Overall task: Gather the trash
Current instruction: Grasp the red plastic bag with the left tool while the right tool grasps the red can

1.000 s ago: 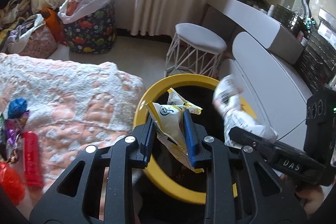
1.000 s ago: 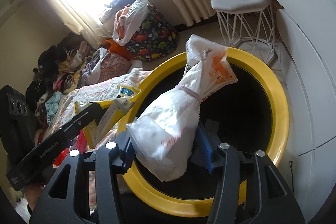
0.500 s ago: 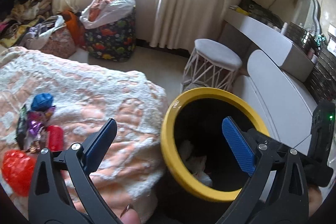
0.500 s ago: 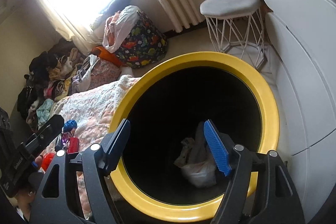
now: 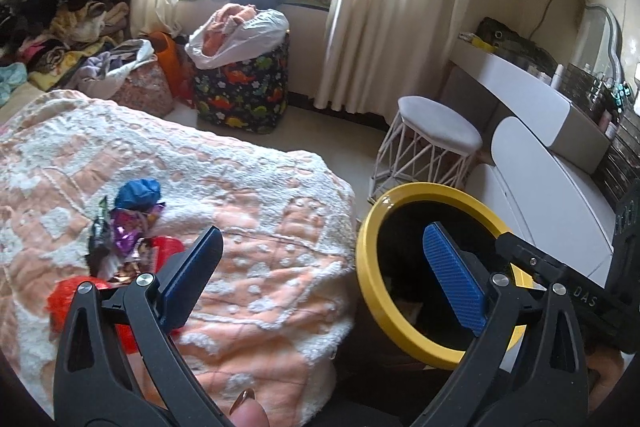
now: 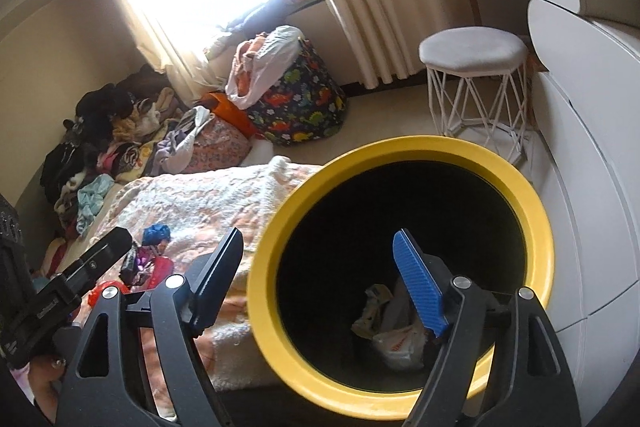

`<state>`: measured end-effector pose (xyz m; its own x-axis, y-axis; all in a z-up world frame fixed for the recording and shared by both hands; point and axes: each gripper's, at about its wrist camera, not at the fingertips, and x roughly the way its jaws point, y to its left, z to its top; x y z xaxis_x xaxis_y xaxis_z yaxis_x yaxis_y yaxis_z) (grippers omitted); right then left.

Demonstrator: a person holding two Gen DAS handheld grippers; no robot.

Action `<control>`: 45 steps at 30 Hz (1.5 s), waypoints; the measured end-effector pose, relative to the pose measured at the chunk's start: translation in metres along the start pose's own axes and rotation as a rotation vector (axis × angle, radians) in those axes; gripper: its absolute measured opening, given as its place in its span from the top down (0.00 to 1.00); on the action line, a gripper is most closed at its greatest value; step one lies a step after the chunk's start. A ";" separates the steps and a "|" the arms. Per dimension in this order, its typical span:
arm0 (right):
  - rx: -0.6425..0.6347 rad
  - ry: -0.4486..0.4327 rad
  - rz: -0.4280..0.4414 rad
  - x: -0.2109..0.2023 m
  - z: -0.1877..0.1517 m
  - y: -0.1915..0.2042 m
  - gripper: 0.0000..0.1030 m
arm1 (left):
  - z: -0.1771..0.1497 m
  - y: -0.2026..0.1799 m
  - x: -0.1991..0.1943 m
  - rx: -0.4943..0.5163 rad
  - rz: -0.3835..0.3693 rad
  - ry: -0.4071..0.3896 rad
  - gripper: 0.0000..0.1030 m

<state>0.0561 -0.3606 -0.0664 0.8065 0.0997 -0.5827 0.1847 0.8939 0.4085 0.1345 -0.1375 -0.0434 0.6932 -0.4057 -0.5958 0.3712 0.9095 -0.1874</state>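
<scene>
Both grippers, left gripper point(image 5: 320, 275) and right gripper point(image 6: 316, 279), gape empty, the right's jaws just widening; bagged trash point(image 6: 396, 339) lies in the yellow-rimmed bin point(image 6: 272, 247) at the right gripper's five o'clock.

Left wrist view angled down over bed point(image 5: 248, 227), bin point(image 5: 368, 287) near at right, right wrist view close above bin point(image 6: 272, 247), both sharing stool point(image 5: 440, 125), curtains point(image 5: 400, 7)

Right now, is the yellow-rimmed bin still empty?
No, a crumpled white plastic bag and a snack wrapper lie at the bottom of the yellow-rimmed bin.
</scene>
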 end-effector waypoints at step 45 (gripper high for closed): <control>-0.317 0.170 0.204 0.060 -0.035 0.167 0.27 | -0.032 0.168 -0.075 -0.234 0.211 -0.038 0.11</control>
<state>0.1156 -0.1903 -0.0580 0.6996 0.3358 -0.6308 -0.1726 0.9360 0.3068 0.1253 0.0488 -0.0553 0.7640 -0.2049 -0.6118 0.0676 0.9684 -0.2400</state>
